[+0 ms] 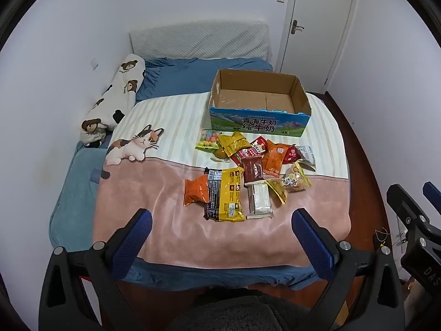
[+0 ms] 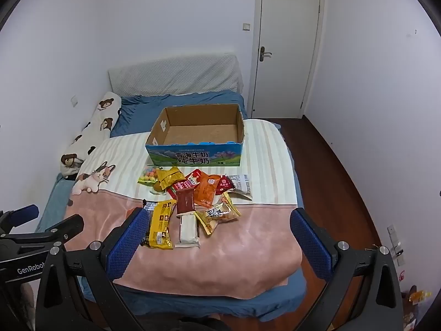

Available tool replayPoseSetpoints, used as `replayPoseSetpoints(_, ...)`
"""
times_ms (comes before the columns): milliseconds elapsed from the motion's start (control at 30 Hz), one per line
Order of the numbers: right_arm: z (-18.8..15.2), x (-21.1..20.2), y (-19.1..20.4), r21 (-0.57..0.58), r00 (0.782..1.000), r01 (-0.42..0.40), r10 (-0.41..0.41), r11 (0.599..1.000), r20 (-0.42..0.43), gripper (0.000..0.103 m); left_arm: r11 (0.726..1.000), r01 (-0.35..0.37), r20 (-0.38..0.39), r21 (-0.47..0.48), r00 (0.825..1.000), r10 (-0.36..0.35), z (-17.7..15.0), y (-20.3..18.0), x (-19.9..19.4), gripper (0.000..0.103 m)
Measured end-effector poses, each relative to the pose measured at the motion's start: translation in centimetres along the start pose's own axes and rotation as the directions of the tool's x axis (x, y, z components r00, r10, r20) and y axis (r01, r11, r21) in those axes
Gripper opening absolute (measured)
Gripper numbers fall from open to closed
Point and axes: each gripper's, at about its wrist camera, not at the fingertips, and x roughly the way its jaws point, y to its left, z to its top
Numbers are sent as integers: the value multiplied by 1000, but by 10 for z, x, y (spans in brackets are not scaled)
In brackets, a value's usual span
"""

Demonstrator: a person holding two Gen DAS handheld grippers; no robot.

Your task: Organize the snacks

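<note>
Several snack packets lie in a pile on a pink and striped blanket (image 1: 171,220) on the bed: an orange packet (image 1: 196,192), a yellow packet (image 1: 232,194), a white packet (image 1: 260,200) and a dark red packet (image 1: 252,170). An empty cardboard box (image 1: 259,102) with blue printed sides stands behind the pile. The box (image 2: 197,138) and the yellow packet (image 2: 161,224) also show in the right wrist view. My left gripper (image 1: 222,222) is open and empty, hovering before the bed's near edge. My right gripper (image 2: 217,220) is open and empty, to the right of the left one.
A bear-print pillow (image 1: 115,99) lies along the left wall. A padded headboard (image 1: 198,41) stands at the far end. A white door (image 2: 286,49) is at the back right. Dark wood floor (image 2: 330,171) runs along the bed's right side.
</note>
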Motion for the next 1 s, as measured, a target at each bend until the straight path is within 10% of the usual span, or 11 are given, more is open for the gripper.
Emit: replayPoseSetpoints(1000, -3, -5, 0, -7, 1000, 4, -4, 1000, -14, 103, 1000, -3, 0, -7, 1000, 3, -5, 3, -11, 103)
